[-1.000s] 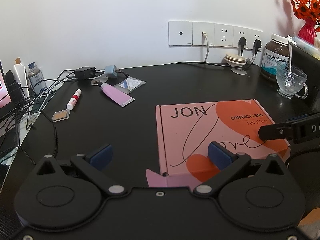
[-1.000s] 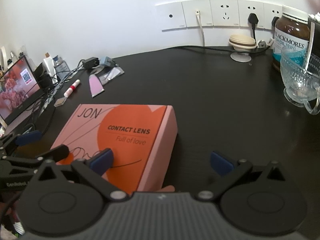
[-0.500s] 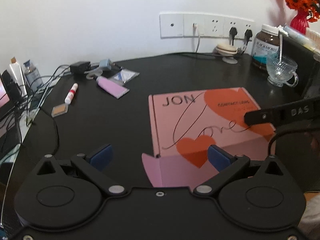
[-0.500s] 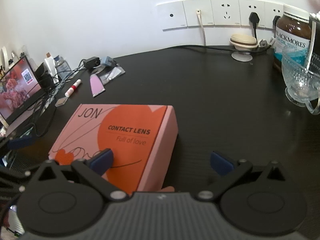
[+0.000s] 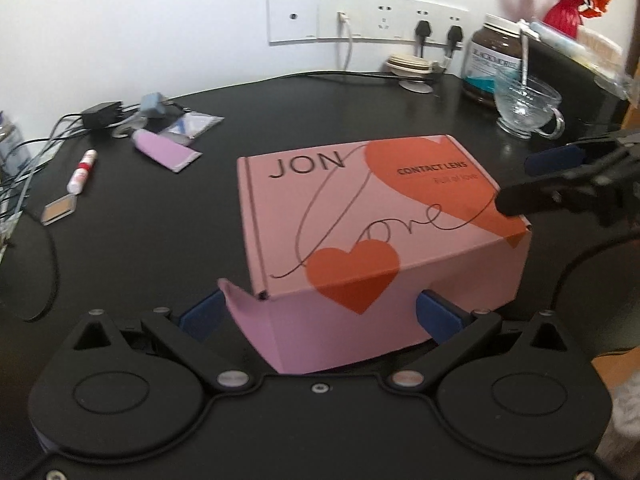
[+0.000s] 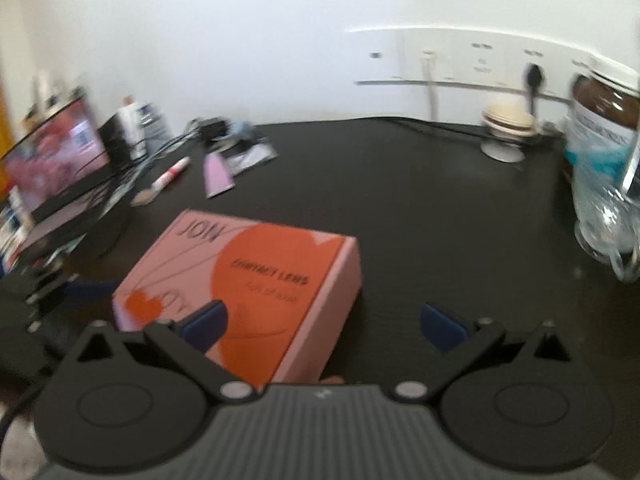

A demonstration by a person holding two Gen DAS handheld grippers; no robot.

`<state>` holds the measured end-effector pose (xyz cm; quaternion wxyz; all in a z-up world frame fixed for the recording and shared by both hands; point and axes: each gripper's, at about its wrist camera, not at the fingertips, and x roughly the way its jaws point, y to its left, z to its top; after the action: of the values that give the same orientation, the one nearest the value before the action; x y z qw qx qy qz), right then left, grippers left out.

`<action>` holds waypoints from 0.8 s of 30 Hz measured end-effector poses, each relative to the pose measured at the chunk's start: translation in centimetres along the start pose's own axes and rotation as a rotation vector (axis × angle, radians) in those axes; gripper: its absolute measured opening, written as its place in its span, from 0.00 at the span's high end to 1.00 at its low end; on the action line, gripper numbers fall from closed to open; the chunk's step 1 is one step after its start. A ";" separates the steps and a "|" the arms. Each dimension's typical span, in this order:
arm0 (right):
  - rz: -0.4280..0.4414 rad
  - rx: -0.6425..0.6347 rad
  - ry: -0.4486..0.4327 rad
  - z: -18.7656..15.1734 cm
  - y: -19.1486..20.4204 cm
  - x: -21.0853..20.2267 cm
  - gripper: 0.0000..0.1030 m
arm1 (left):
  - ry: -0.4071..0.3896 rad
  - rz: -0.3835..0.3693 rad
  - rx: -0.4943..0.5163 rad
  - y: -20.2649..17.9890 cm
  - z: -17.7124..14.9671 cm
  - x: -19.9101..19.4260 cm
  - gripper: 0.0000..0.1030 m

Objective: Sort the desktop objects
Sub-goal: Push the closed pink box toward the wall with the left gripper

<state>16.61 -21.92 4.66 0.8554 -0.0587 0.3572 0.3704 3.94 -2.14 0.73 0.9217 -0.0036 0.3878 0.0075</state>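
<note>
Found the pink box point(image 5: 380, 232) lying lid-down near the front edge of the black desk point(image 5: 320, 112), with one side flap point(image 5: 244, 312) sticking out at its near left corner. Held the left gripper point(image 5: 320, 316) spread wide, a blue pad on either side of the box's near face; could not tell whether either pad touched the card. Saw the right gripper point(image 6: 324, 324) spread wide as well and gripping nothing: its left finger point(image 6: 204, 320) over the lid by the box's right edge, the other over bare desk. From the left wrist, saw one of its dark fingers lying across the lid's right rim. Left of the box, noted a purple tube point(image 5: 166, 152), a red-and-white stick point(image 5: 82, 172), a small tan square point(image 5: 58, 212) and cables, with a monitor point(image 6: 52, 164) at the desk's left edge. Near the right edge, noted a glass cup point(image 5: 524, 108) and a brown jar point(image 5: 492, 60), both well apart from the box. Found open desk behind the box up to the wall sockets point(image 5: 368, 20), and in the strip between box and cup. Compared with half a second before, saw the box nearer the left gripper — its front face now between the pads rather than ahead of them. Noted the right wrist view gone blurred, with the cup looming larger.
</note>
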 end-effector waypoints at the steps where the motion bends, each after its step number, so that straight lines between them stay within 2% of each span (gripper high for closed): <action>1: 0.021 -0.018 0.012 -0.1 0.0 -0.2 0.01 | -0.001 -0.005 0.006 0.0 0.1 0.2 0.00; 7: 0.096 -0.042 0.069 -1.1 0.8 -1.0 0.01 | 0.002 -0.023 -0.019 0.5 1.1 1.4 0.00; 12: 0.004 -0.069 0.053 -1.5 1.6 0.7 0.01 | -0.007 -0.017 0.006 0.8 2.2 2.5 0.00; 18: -0.045 -0.005 0.030 0.3 0.3 3.0 0.01 | -0.033 0.009 0.026 1.4 4.1 4.3 0.00; 24: -0.140 -0.023 0.021 2.1 -0.9 4.8 0.01 | -0.066 0.043 0.058 1.5 6.2 6.1 0.00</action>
<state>20.69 -18.96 2.92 0.8747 -0.0969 0.3569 0.3132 12.62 -0.45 0.70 0.9334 0.0316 0.3571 0.0163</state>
